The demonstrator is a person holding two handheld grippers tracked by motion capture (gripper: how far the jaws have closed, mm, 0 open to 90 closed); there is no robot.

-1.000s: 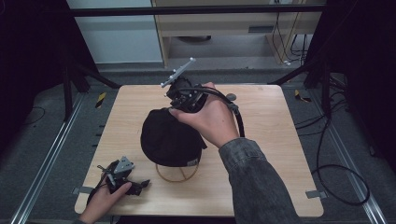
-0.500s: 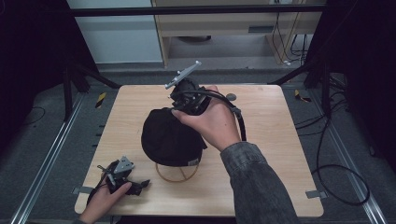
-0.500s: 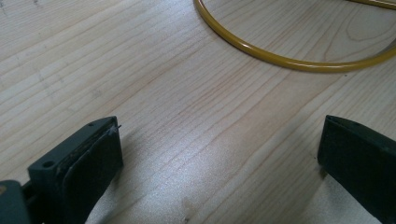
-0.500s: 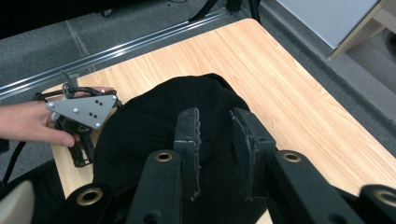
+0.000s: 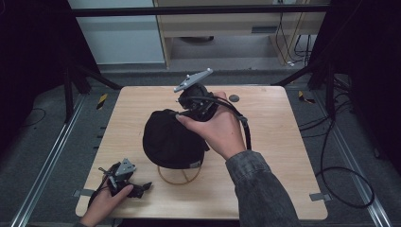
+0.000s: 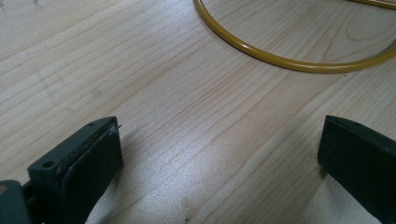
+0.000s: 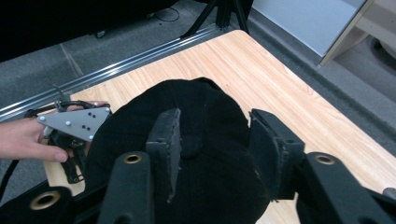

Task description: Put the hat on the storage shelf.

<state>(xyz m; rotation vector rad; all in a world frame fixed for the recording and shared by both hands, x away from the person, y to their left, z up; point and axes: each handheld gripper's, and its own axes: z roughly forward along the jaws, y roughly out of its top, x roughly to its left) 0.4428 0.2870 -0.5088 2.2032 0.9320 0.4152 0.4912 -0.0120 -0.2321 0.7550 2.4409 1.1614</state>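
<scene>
I am looking at a black cap [image 5: 171,139] sitting near the middle of the wooden table [image 5: 274,142], perched on a yellow wire ring [image 5: 179,176] whose lower arc is peeking out beneath the cap's front edge. In the right gripper view the cap's crown [image 7: 196,140] is lying just beyond the jaws, with its top button showing between them. My right gripper [image 7: 212,140] is hovering over the cap with its jaws standing apart, a clear gap between the pads and nothing pinched; I cannot tell whether the pads are touching the cloth. In the high view the right hand [image 5: 217,130] is wrapping around that gripper [image 5: 191,106] at the cap's far side, its grey plate tilting upward and its cable looping toward the sleeve. My left gripper [image 5: 124,176] is resting low at the near left corner of the table, held by the left hand [image 5: 101,205]. Its jaws are spreading wide over bare wood, gripping nothing, with the yellow ring [image 6: 289,60] curving across just ahead of them.
</scene>
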